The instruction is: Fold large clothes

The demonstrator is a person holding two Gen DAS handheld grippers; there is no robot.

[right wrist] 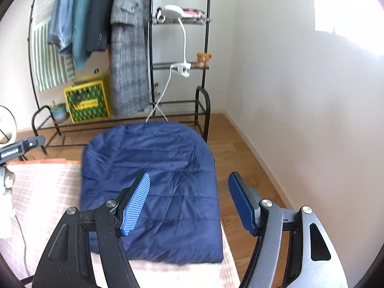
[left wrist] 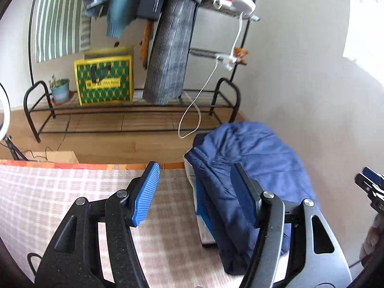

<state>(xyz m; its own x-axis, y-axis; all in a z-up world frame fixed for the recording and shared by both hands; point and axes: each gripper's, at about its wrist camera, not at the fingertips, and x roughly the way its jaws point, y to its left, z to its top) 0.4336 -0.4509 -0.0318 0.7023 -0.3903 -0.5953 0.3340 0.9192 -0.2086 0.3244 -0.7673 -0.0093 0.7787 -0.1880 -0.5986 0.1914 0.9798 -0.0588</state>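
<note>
A navy quilted jacket (right wrist: 153,180) lies folded into a compact block at the right end of the table, on a pale checked cloth (left wrist: 48,196). In the left wrist view the jacket (left wrist: 252,168) shows its stacked folded layers edge-on. My left gripper (left wrist: 194,196) is open and empty, hovering above the cloth at the jacket's left edge. My right gripper (right wrist: 187,201) is open and empty, hovering over the jacket's near right part. The right gripper also shows at the right edge of the left wrist view (left wrist: 370,184).
A black clothes rack (right wrist: 177,48) with hanging coats, a striped towel and a clip lamp stands against the far wall. A yellow-green bag (left wrist: 103,81) and a potted plant (left wrist: 59,88) sit on its lower shelf. Wood floor and a white wall lie to the right.
</note>
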